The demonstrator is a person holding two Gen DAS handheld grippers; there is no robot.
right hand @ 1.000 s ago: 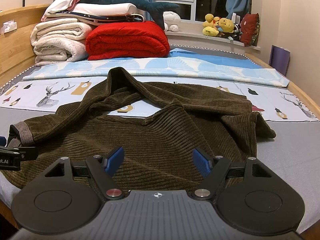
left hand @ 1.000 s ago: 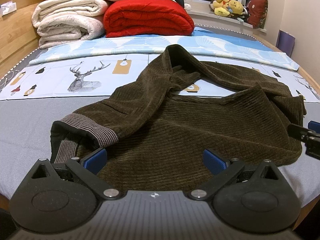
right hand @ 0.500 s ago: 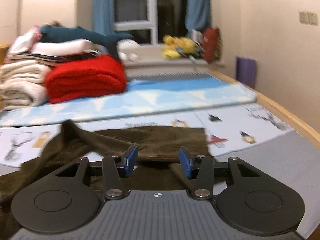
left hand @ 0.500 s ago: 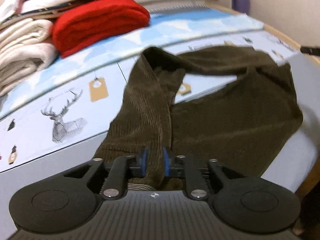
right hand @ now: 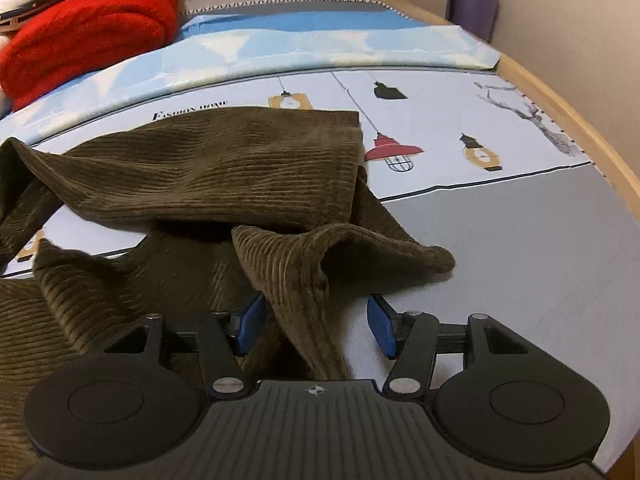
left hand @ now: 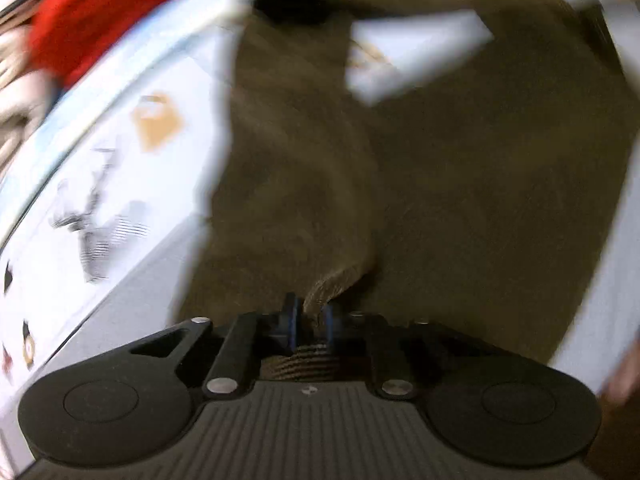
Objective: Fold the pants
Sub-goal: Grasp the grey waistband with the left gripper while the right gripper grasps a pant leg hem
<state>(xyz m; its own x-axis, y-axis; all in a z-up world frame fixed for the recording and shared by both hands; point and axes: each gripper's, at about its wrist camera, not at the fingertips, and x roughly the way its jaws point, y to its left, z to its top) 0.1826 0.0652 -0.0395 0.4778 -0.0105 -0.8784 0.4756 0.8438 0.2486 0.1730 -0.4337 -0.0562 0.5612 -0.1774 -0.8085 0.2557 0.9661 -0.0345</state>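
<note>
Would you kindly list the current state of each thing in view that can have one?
Left gripper: jaws shut on a bunched fold of the pants.
Right gripper: jaws open, straddling a raised fold, not clamped.
Brown corduroy pants: crumpled on the bed, unfolded, one leg lying across the rest.
Red blanket: folded, at the bed's far end.
Printed bed sheet: spread flat.

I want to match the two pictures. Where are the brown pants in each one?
Left wrist: the pants fill the middle and right, blurred, with one edge pinched in the shut left tool.
Right wrist: the pants spread over the left and middle, with a fold standing between the pads of the open right tool.
Shared landmark: the red blanket, top left in both views.
</note>
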